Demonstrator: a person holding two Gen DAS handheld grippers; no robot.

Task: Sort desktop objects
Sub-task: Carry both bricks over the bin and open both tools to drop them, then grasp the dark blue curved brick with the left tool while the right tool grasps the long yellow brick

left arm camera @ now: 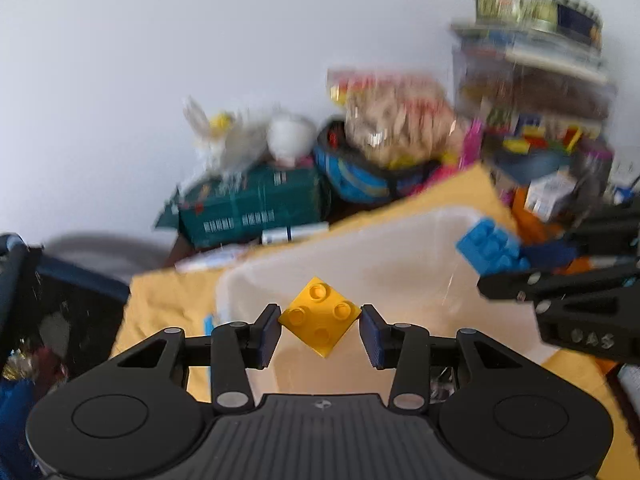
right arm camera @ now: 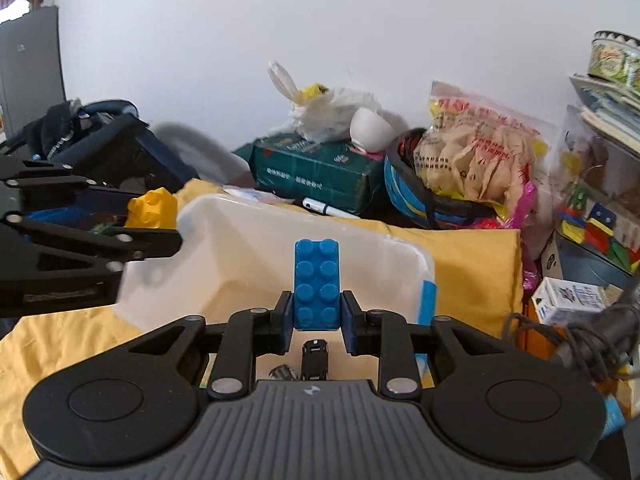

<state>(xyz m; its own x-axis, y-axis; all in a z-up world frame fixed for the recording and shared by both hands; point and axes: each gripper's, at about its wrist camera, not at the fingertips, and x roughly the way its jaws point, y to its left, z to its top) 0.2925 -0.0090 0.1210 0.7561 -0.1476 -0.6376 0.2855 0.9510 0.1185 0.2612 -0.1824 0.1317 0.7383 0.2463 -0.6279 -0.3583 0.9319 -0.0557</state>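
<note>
yellow cloth [right arm camera: 472,264], studded blue brick [right arm camera: 316,284]

My left gripper [left arm camera: 320,322] holds a square brick [left arm camera: 319,316] between its pads, over the near part of the storage bin [left arm camera: 400,248]. My right gripper [right arm camera: 316,312] holds a long brick [right arm camera: 316,284] upright, over the same bin's near edge. The bin sits on a cloth [right arm camera: 472,264]. Below my right gripper lies a toy car [right arm camera: 315,360]. Behind the bin stands a carton [right arm camera: 316,172]; a tied bag [right arm camera: 332,108] rests on it. A snack packet [right arm camera: 476,152] sits right of the carton.
</note>
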